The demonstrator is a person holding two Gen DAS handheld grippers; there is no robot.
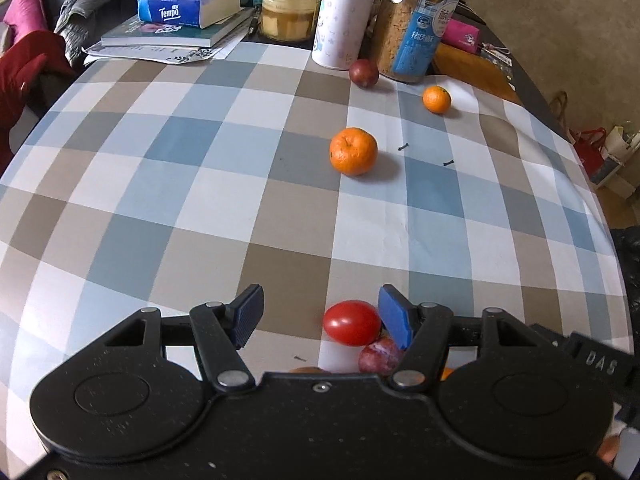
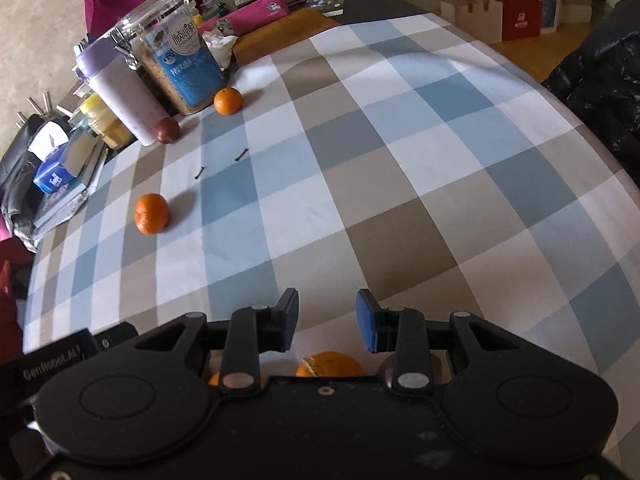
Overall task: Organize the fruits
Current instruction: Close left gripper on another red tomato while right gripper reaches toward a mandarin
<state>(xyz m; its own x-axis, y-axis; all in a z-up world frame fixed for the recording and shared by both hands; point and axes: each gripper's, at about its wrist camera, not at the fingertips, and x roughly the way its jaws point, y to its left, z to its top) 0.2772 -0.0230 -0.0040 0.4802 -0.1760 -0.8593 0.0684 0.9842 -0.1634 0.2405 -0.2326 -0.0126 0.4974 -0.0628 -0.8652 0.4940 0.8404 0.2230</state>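
The left gripper [image 1: 320,316] hung over the checked tablecloth [image 1: 160,184] with its jaws spread wide and nothing between the pads. A red tomato [image 1: 351,323] lay on the cloth just inside its right finger [image 1: 396,318], seemingly touching the blue pad, and a purple plum [image 1: 379,356] sat beside the tomato, closer to the gripper body and partly under that finger. Well ahead of the jaws stood a large tangerine [image 1: 353,151]; farther ahead and to the right were a small tangerine [image 1: 437,99] and a dark red plum [image 1: 363,73], the plum beside the white bottle [image 1: 344,12]. The right gripper [image 2: 327,320] was likewise open and empty, with an orange [image 2: 330,364] lying just behind its fingertips, half hidden by the body.
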